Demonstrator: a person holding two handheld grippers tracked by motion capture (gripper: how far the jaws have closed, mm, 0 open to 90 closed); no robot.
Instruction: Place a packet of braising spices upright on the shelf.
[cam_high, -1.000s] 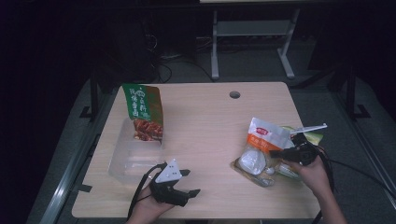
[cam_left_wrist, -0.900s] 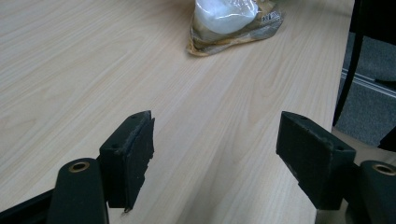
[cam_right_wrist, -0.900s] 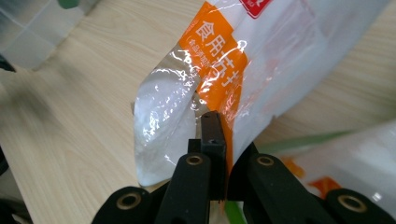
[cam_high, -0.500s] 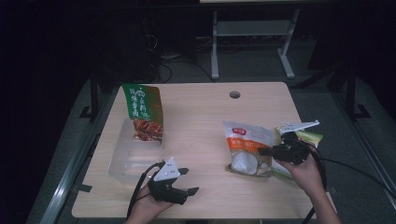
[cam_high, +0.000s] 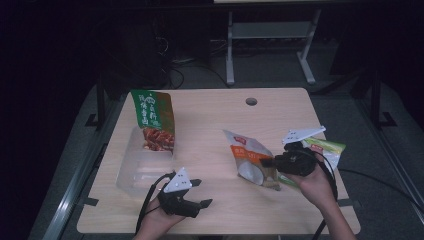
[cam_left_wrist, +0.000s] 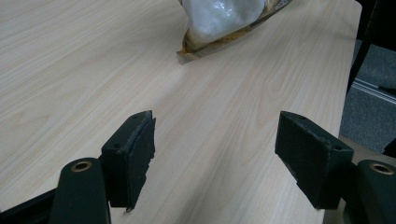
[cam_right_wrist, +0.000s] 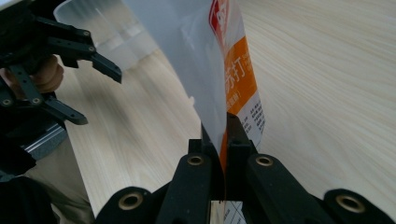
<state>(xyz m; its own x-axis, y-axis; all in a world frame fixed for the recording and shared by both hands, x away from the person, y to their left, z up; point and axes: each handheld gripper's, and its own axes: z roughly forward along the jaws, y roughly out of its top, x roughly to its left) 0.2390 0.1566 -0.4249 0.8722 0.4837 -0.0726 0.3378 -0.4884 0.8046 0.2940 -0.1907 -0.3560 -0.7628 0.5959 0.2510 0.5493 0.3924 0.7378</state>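
A pale wood-grain desk (cam_high: 210, 120) with rounded corners carries everything. A round cable hole (cam_high: 251, 101) sits near its far edge, right of the middle. Toward the left edge lies a clear plastic tray (cam_high: 142, 167) — a green snack bag (cam_high: 155, 120) stands upright at the tray's far end. Near the right edge a green packet (cam_high: 327, 149) lies flat. Just left of it, an orange-and-white pouch (cam_high: 250, 160) is tilted up, its lower corner touching the desk — the left gripper view shows that corner on the wood.

Dim, vignetted high view with dark surroundings; both gripper views bright, slightly soft.
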